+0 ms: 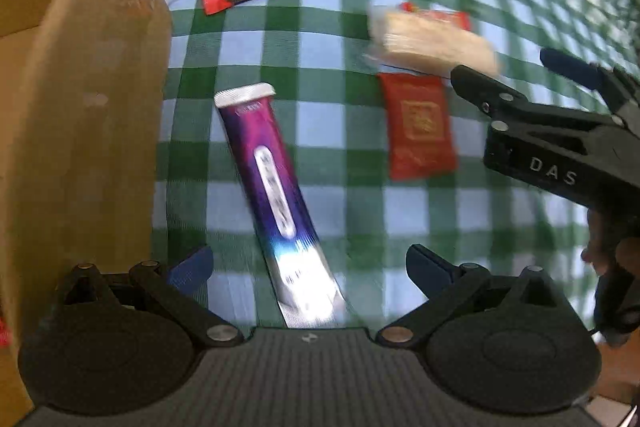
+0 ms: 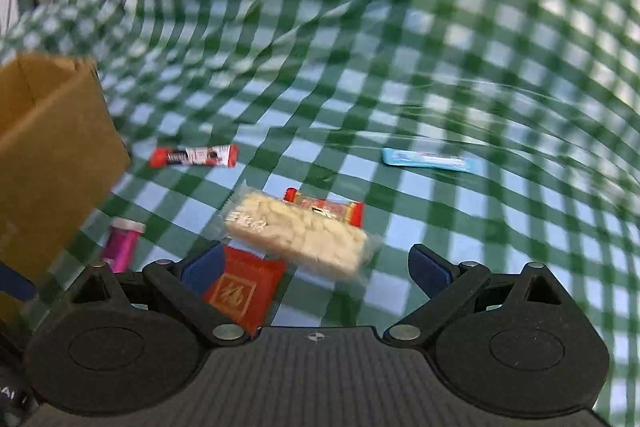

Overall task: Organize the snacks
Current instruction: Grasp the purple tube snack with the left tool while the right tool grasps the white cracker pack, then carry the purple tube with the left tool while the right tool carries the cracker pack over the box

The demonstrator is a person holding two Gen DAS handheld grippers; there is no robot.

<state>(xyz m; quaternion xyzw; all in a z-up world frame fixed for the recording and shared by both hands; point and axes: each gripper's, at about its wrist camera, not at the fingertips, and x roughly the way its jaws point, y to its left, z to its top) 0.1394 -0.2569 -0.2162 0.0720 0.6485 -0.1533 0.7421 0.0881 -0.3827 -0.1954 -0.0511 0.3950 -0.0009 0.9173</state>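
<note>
Biggest risk we see: both views are smeared with motion blur, so we're moving fast over a crowded patch of the green-and-white checked tablecloth (image 2: 460, 247). The pale rice-cracker bar in clear wrap (image 2: 298, 233) lies partly on top of the flat red square sachet (image 2: 244, 289) and against the red-and-gold wrapped bar (image 2: 340, 209). Come down carelessly and we'd likely pinch two wrappers at once, or shove the stack sideways. Clear film is probably slippery too, so a shallow pinch could let it slide out on the way to the brown cardboard box (image 1: 80, 107).

On the other side, the long purple foil stick pack with a white end (image 1: 272, 187) points straight between our left gripper (image 1: 308, 267) fingers. Closing across its length instead of its width would just crumple it.

Tools: the left gripper is spread wide and holds nothing. The right gripper (image 2: 318, 269) is also spread wide, empty, hovering over the cracker pile; we can't tell if it's touching anything.

Still loose on the cloth, well apart from the rest: the red-and-white chocolate bar wrapper (image 2: 194, 155) near the box, and the light blue wrapped bar (image 2: 430, 159).
</note>
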